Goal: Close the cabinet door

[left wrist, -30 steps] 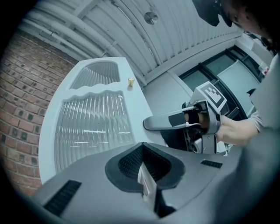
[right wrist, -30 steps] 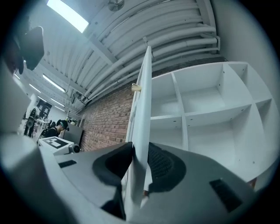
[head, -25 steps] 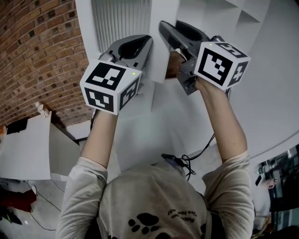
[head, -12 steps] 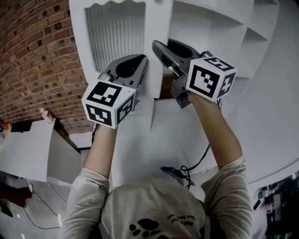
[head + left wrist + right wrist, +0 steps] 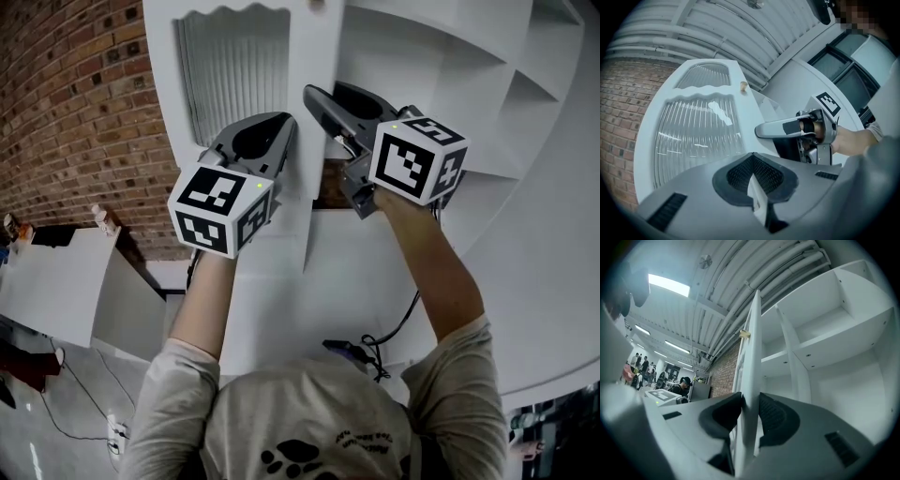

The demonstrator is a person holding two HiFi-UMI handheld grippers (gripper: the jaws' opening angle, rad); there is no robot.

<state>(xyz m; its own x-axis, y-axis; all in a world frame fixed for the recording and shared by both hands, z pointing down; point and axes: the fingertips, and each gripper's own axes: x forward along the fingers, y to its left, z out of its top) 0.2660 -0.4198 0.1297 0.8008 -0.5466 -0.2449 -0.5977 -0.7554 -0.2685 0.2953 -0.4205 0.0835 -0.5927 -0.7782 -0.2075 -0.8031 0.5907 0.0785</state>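
The white cabinet door has a ribbed glass panel and stands ajar in front of the open white shelves. My right gripper is shut on the door's free edge. In the right gripper view that edge runs between the pads of this gripper, one pad on each face. My left gripper lies against the door's front beside the glass. In the left gripper view its jaws look shut, with a thin white sliver in the seam. A small knob sits near the door's top.
A brick wall rises left of the cabinet. Below the grippers, the edge of a lower white door sticks out. A white cupboard stands low at the left. A black cable hangs by the right arm. People stand far behind.
Both grippers have shifted slightly left in the head view together with the door's edge, and more of the glass panel and shelves shows above them. The right grip is unchanged.
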